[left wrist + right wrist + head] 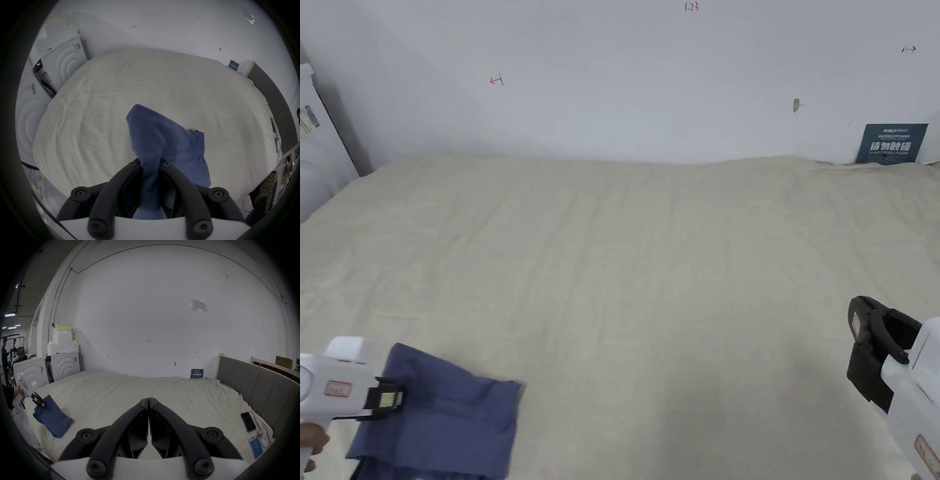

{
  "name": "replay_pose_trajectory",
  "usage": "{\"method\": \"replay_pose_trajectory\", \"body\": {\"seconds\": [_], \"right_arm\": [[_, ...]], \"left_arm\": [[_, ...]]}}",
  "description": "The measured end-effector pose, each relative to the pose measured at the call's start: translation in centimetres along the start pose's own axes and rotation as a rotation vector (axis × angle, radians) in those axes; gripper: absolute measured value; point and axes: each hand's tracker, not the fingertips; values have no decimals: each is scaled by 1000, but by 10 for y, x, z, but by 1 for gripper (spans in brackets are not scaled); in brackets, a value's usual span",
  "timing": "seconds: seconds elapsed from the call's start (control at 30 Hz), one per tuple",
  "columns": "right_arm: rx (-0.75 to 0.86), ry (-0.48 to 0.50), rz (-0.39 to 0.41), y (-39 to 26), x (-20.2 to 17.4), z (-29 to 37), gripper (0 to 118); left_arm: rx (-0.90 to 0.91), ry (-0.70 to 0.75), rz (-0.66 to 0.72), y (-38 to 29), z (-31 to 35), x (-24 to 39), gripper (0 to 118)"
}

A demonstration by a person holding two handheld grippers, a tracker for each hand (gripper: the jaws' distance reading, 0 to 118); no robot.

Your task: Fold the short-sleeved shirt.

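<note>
At the near left corner of the wide bed, the dark blue short-sleeved cotton shirt [447, 419] lies bunched and partly doubled over on the cream, lightly creased bed sheet [650, 262], one end raised off the cloth. That raised end is pinched in the left gripper [150, 164], whose black curved jaws press on a narrow gathered strip of the fabric from both sides, with the rest of the garment trailing down onto the sheet. The right gripper [148, 400] hangs well apart from the shirt, at the right side of the bed, its jaws closed against each other with nothing between them. Beyond the bed stand a white wall and, at the left, white washing machines [65, 365]; a grey padded headboard [259, 386] runs along the right, with phones [248, 421] lying near it. The garment is not spread out, so the fold proper seems not yet begun; this looks like the bringing-in and laying-out step. The next move likely calls for the right gripper to open and take a second edge or shoulder, so both can stretch the shirt flat toward the middle of the sheet.
</note>
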Motion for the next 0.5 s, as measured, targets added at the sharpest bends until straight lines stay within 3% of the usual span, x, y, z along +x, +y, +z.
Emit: {"method": "replay_pose_trajectory", "body": {"seconds": [0.17, 0.4, 0.47, 0.5], "right_arm": [[-15, -2, -2, 2, -8, -15, 0], [-52, -4, -10, -7, -15, -31, 0], [-63, -2, -7, -7, -17, -32, 0], [-68, -1, -7, -8, -17, -31, 0]], "left_arm": [[-31, 74, 73, 3, -18, -46, 15], [-126, 139, 169, -10, -62, -63, 17], [-142, 160, 181, -12, -72, -62, 26], [-139, 173, 183, -15, -77, -62, 40]]}}
